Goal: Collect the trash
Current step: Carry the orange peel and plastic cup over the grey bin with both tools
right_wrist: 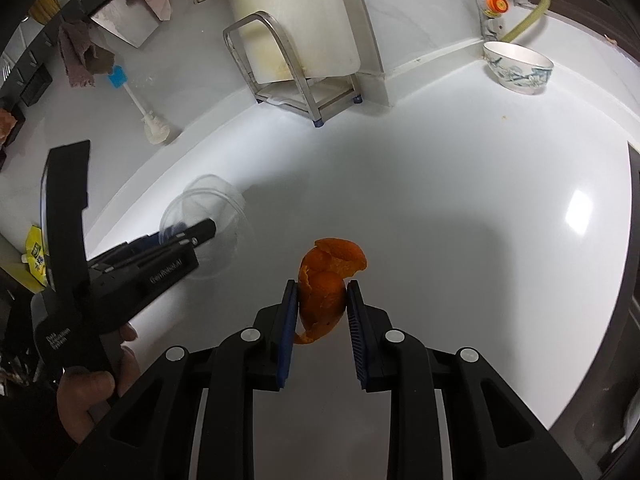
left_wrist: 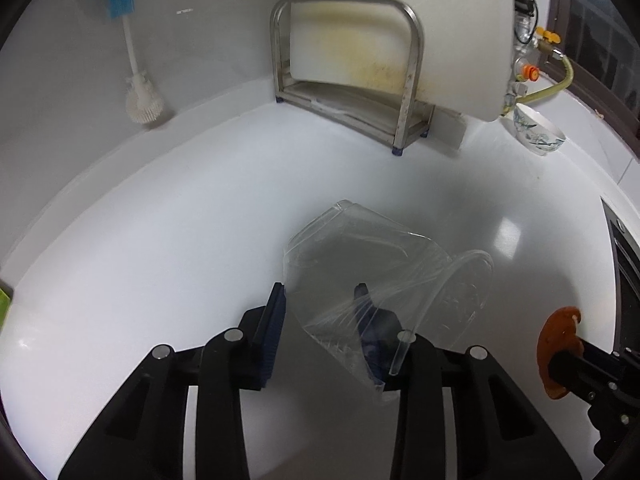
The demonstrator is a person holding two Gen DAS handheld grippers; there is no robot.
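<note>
A clear plastic cup (left_wrist: 380, 252) lies on its side on the white counter (left_wrist: 160, 240), creased and dented. My left gripper (left_wrist: 320, 290) is shut on it: the left pad touches the cup's edge and the right fingertip (left_wrist: 362, 292) shows through the plastic. In the right wrist view the left gripper (right_wrist: 196, 236) reaches into the same cup (right_wrist: 208, 204), held by a person's hand (right_wrist: 92, 396). My right gripper (right_wrist: 322, 284) is shut on a curled orange peel (right_wrist: 332, 264), lifted just above the counter. That peel (left_wrist: 558, 352) also shows at the right edge of the left wrist view.
A stained white cutting board (left_wrist: 400, 20) stands in a steel rack (left_wrist: 408, 92) against the back wall. A patterned bowl (left_wrist: 538, 132) sits at the back right by a yellow hose. A white brush (left_wrist: 140, 96) leans at the left. A dark stove edge (left_wrist: 624, 264) borders the right.
</note>
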